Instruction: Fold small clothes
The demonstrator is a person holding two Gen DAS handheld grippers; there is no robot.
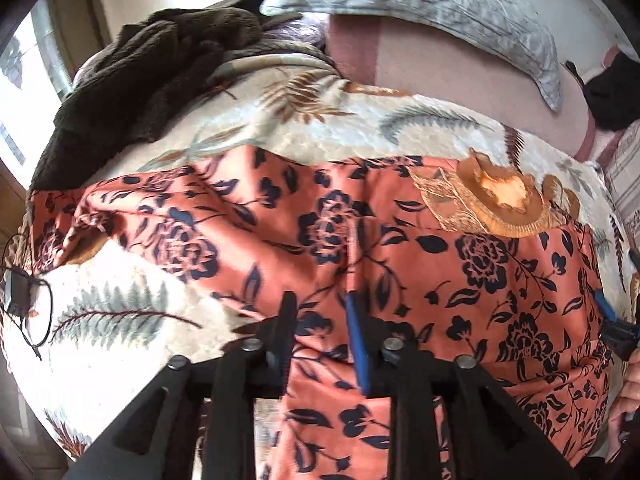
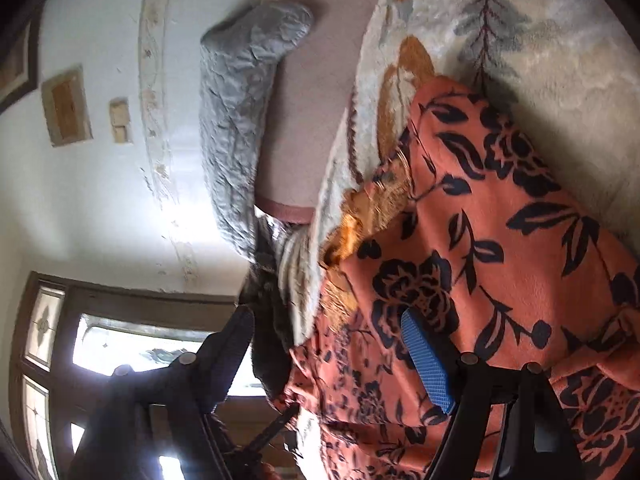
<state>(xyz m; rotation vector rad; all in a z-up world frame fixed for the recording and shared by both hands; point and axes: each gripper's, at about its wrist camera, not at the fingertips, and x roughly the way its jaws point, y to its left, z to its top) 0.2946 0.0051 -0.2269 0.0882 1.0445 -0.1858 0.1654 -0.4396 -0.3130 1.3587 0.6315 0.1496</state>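
An orange garment with a dark floral print [image 1: 400, 248] lies spread on a cream fern-print blanket [image 1: 132, 320]; it has a gold embroidered neckline [image 1: 504, 200]. My left gripper [image 1: 324, 320] hangs just above the garment's near edge with its fingers apart and nothing between them. My right gripper shows at the far right of the left wrist view [image 1: 616, 320], over the garment's right edge. In the right wrist view the garment [image 2: 500, 240] fills the right side, and my right gripper [image 2: 328, 344] is wide open over its edge, empty.
A dark brown fleece [image 1: 160, 72] is heaped at the back left. A grey quilted pillow [image 1: 440, 4] and a pink sheet [image 1: 440, 76] lie behind. Eyeglasses [image 1: 28, 308] rest on the blanket at the left. A window [image 2: 132, 348] is in the right wrist view.
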